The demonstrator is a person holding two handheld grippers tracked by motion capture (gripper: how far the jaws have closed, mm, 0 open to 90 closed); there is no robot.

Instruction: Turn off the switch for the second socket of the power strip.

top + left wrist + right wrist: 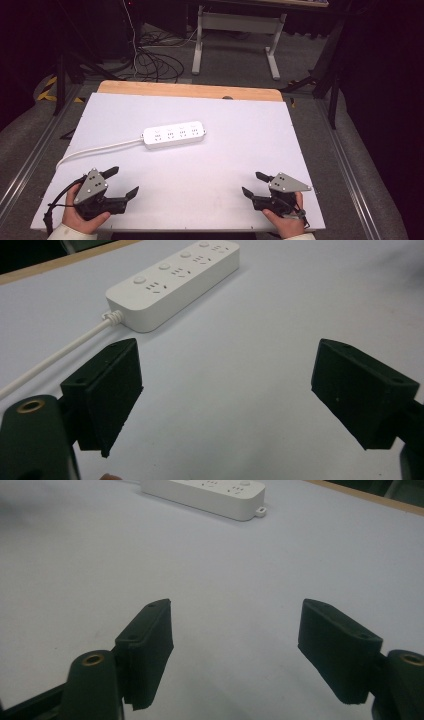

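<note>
All three views share the power strip (174,134).

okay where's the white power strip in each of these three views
High view: white plastic four-outlet power strip lies mid-table, beyond both grippers.
Left gripper view: upper middle, white cord trailing lower left.
Right gripper view: top edge, partly cropped.
Shared landmark: wooden table edge behind it.

The power strip (174,134) looks like smooth white plastic with a slight sheen, and its cord (95,150) the same. The table (200,175) has a matt pale top, with a bare wood edge (190,90) at the far side. Both grippers' pads (112,395) (150,650) are matt black, rubbery-looking.
</note>
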